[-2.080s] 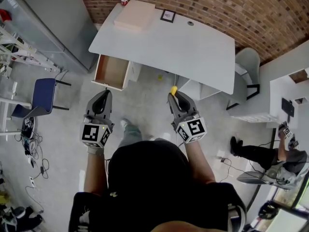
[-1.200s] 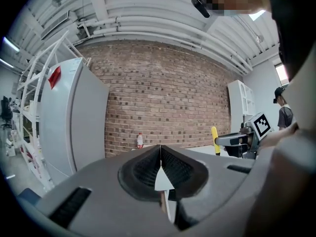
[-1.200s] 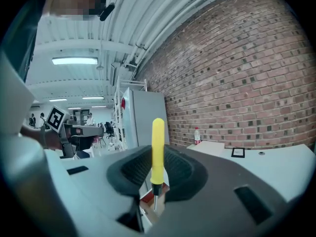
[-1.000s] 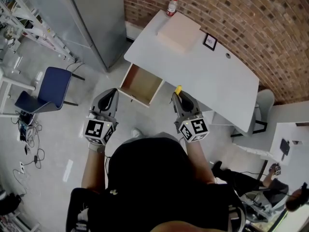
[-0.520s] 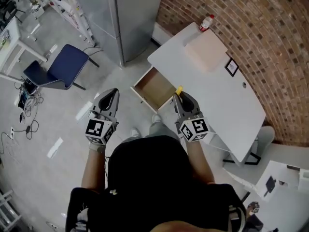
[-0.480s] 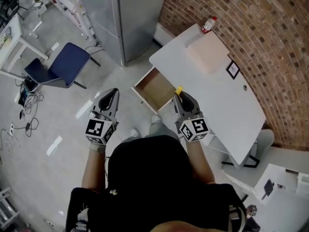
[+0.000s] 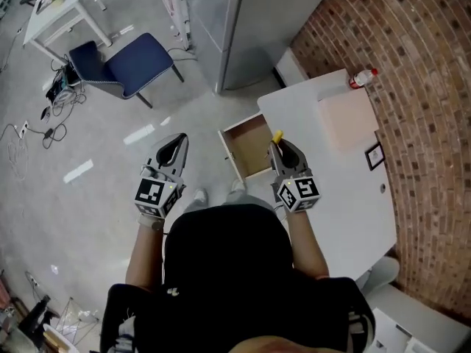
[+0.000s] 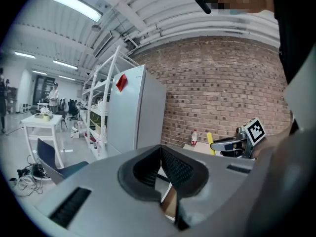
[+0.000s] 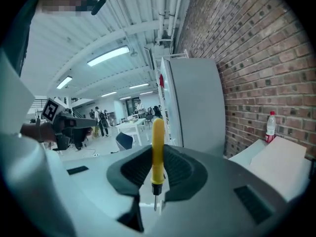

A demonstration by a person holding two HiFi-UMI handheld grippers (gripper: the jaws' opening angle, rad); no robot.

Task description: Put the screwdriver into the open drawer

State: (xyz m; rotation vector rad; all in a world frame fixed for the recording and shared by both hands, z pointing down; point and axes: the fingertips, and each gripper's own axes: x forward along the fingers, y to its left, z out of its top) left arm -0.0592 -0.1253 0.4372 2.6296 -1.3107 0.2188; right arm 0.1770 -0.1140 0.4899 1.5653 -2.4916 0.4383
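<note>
A yellow-handled screwdriver (image 9: pixel 157 147) stands upright between the pads of my right gripper (image 9: pixel 157 158), which is shut on it, with the metal tip pointing back toward the camera. From the head view, the handle (image 7: pixel 277 136) pokes out past the right gripper (image 7: pixel 280 145), over the right edge of the open wooden drawer (image 7: pixel 249 147). This drawer is pulled out of the white desk (image 7: pixel 335 190) and looks empty. My left gripper (image 7: pixel 176 145) hangs over the floor left of the drawer, shut on nothing (image 8: pixel 161 149).
On the desk lie a flat beige box (image 7: pixel 347 120), a red-capped bottle (image 7: pixel 363 78) and a small picture frame (image 7: pixel 374 156). A grey fridge (image 7: pixel 254 20) stands beyond the drawer. A blue chair (image 7: pixel 121 59) and cables are at far left; a brick wall (image 7: pixel 427 123) lies behind the desk.
The view has swung round: desk and drawer have shifted from ahead to the right, and the drawer now lies beside my right gripper. Both grippers keep their pose, screwdriver still held.
</note>
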